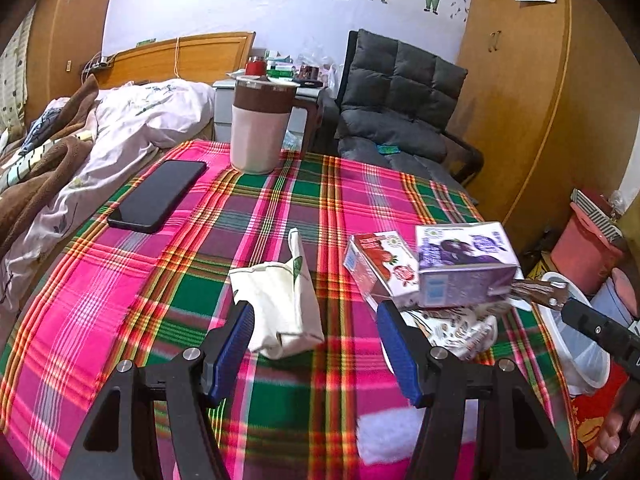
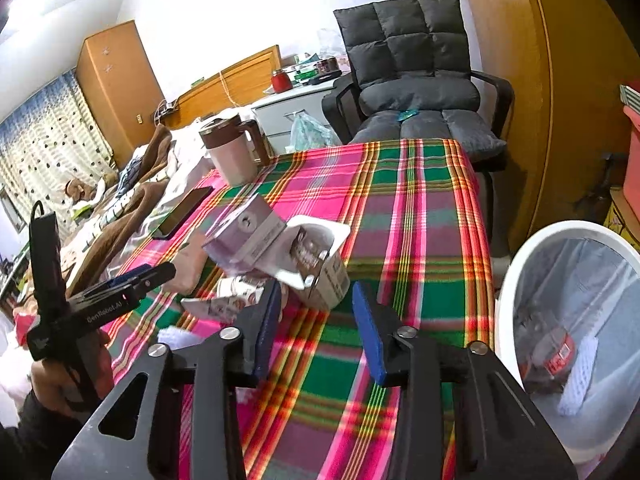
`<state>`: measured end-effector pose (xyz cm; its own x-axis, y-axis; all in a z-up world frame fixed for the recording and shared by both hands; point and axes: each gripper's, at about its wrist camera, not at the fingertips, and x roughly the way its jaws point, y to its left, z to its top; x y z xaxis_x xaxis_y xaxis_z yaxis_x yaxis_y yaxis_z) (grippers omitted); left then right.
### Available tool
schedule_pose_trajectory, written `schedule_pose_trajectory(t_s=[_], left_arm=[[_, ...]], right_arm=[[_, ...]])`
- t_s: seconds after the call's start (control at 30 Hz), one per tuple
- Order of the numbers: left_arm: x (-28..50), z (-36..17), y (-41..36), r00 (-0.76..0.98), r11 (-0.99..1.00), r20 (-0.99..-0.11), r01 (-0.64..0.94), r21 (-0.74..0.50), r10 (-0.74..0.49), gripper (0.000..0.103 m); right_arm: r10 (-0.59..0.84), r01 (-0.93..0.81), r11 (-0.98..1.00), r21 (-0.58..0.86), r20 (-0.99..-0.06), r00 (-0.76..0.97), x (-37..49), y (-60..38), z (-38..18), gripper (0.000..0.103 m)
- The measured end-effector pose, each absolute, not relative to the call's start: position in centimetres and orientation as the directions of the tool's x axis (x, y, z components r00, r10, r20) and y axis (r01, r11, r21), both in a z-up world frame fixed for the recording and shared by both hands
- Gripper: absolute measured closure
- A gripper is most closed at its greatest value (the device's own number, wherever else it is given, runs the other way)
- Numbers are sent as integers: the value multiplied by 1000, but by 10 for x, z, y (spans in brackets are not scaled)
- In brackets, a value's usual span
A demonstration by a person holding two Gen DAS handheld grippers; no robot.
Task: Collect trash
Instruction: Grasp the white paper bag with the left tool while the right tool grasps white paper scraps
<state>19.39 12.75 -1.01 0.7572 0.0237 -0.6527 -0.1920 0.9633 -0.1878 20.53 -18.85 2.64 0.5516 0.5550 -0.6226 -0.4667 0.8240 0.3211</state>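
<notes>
My left gripper (image 1: 316, 316) is open, its jaws on either side of a crumpled white paper bag (image 1: 280, 304) on the plaid tablecloth (image 1: 160, 300). To its right lie a red strawberry carton (image 1: 376, 264), a purple carton (image 1: 464, 264) and printed wrappers (image 1: 460, 328). My right gripper (image 2: 316, 300) is open and empty, just before an opened white cup (image 2: 316, 256) and the purple carton (image 2: 244, 236). The left gripper (image 2: 132, 280) also shows in the right wrist view. A white trash bin (image 2: 568, 320) with a clear liner stands off the table's right edge and holds some trash.
A black phone (image 1: 156, 196) and a brown-and-white jug (image 1: 260, 128) sit at the table's far left. A bed with blankets (image 1: 80, 152) lies to the left, a grey padded chair (image 1: 400, 100) behind the table, and wooden wardrobes (image 1: 520, 100) to the right.
</notes>
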Motion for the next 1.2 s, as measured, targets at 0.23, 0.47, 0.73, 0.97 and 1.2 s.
schedule_pose_trajectory(t_s=[0.23, 0.47, 0.73, 0.97, 1.2], left_arm=[[212, -23, 130, 734, 965, -679, -194, -177, 23, 47], [212, -28, 130, 717, 968, -696, -191, -165, 23, 88], [189, -15, 123, 741, 969, -671, -182, -170, 22, 88], [164, 5, 112, 768, 972, -640, -159, -175, 11, 88], [138, 25, 90, 792, 976, -609, -101, -195, -39, 88]], right_arm=[[559, -469, 821, 326, -624, 546, 209, -187, 24, 93], [562, -463, 822, 331, -603, 567, 204, -197, 32, 95], [564, -467, 822, 328, -583, 585, 198, -202, 43, 95], [562, -456, 825, 334, -563, 605, 185, -211, 51, 95], [554, -444, 831, 334, -559, 616, 171, -218, 53, 95]])
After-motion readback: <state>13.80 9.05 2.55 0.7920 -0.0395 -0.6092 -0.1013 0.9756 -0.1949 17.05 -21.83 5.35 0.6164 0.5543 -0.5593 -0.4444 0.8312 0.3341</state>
